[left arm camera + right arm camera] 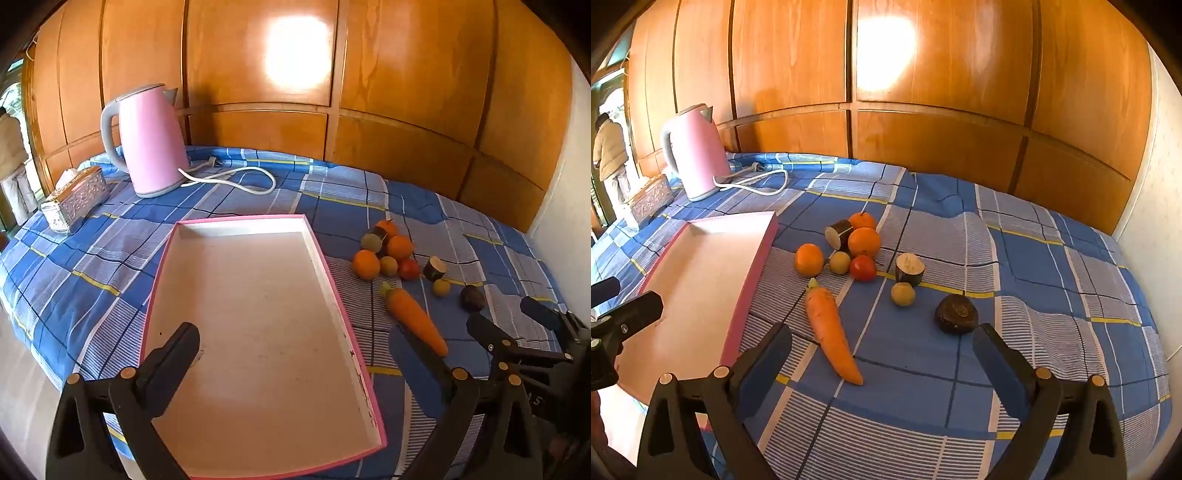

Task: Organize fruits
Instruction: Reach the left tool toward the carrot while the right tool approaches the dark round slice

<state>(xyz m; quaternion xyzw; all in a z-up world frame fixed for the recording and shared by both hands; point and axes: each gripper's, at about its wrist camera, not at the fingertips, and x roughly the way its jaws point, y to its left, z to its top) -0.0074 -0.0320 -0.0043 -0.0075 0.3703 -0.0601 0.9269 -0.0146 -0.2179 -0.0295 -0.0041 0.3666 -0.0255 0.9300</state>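
Observation:
A pink-rimmed tray (334, 291) with a bare white floor lies on the plaid cloth; it also shows in the right wrist view (753, 266). To its right lie a carrot (831, 332), three oranges (809, 259), a red tomato (863, 267), small yellow-green fruits (903, 294), two cut dark pieces (910, 268) and a dark round fruit (956, 314). My left gripper (299, 343) is open and empty above the tray's near end. My right gripper (882, 347) is open and empty, just short of the carrot's tip.
A pink kettle (149, 142) with a white cord (236, 181) stands at the back left beside a silver tissue box (75, 199). Wooden panels (295, 74) close the back, a white wall (1160, 221) the right. The right gripper shows in the left wrist view (513, 321).

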